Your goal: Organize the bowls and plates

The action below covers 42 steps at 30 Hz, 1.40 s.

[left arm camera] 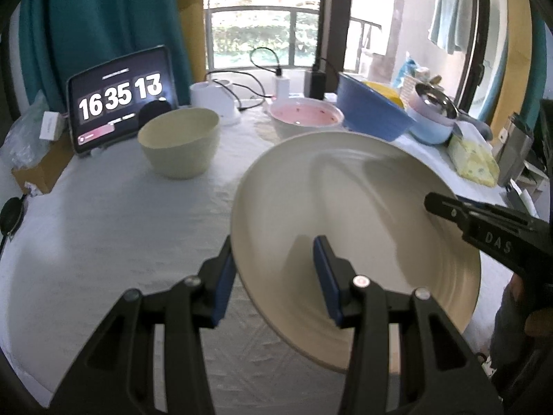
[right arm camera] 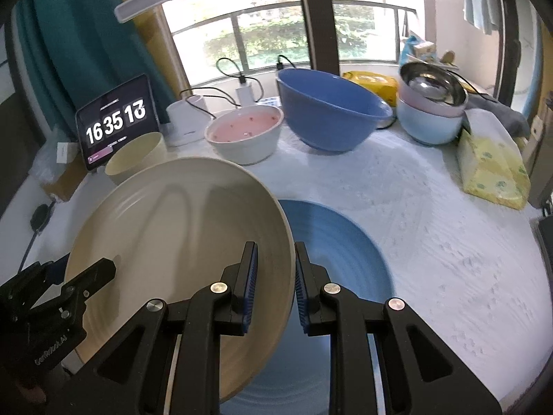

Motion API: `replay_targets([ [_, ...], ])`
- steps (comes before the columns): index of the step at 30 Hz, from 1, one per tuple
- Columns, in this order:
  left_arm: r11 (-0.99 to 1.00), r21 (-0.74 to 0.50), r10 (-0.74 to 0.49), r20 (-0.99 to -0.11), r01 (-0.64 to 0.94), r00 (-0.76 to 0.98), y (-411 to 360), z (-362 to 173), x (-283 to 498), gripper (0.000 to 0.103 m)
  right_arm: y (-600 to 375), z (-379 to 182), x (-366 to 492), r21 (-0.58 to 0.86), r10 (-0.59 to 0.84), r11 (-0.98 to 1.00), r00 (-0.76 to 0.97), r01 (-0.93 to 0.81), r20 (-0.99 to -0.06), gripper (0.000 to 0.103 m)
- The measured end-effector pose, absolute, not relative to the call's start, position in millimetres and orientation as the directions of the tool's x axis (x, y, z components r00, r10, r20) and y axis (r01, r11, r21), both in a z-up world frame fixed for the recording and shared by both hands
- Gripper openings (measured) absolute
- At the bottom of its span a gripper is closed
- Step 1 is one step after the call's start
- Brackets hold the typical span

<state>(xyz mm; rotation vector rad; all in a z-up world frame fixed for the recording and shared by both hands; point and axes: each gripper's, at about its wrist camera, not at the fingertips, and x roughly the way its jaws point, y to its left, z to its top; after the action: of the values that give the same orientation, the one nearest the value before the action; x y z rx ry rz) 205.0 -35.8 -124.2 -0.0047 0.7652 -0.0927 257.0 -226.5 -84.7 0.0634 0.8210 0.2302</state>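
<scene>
A white-clothed table (right arm camera: 432, 228) fills both frames. At centre, a tilted cream plate (right arm camera: 179, 242) is straddled at opposite rims by the left gripper (left arm camera: 276, 276) and right gripper (right arm camera: 273, 283), above a blue plate (right arm camera: 345, 259); a firm clench cannot be told.

- Left gripper (left arm camera: 274, 276): jaws spread wide, one pad each side of the cream plate's (left arm camera: 356, 228) rim.
- Right gripper (right arm camera: 274, 285): jaws narrowly parted, straddling the opposite rim.
</scene>
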Motion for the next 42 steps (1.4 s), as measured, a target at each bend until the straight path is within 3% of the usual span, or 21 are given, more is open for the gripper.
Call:
replay_targets([
  [21,0.986,0.013,-0.105,-0.737,0.168,0.668,-88,-140,211,0.045,-282,-102,256,0.174,0.193,0.98,0.649,-0.095,-0.736,0.022],
  [37,0.989,0.021,-0.075,-0.784,0.147,0.617,-86,-158,223,0.047,-282,-111,266,0.189,0.204,0.978,0.624,-0.092,-0.754,0.022],
  [42,0.993,0.004,-0.076,-0.756,0.12,0.65,-76,-151,222,0.049,-281,-111,266,0.189,0.205,0.978,0.619,-0.092,-0.759,0.025],
])
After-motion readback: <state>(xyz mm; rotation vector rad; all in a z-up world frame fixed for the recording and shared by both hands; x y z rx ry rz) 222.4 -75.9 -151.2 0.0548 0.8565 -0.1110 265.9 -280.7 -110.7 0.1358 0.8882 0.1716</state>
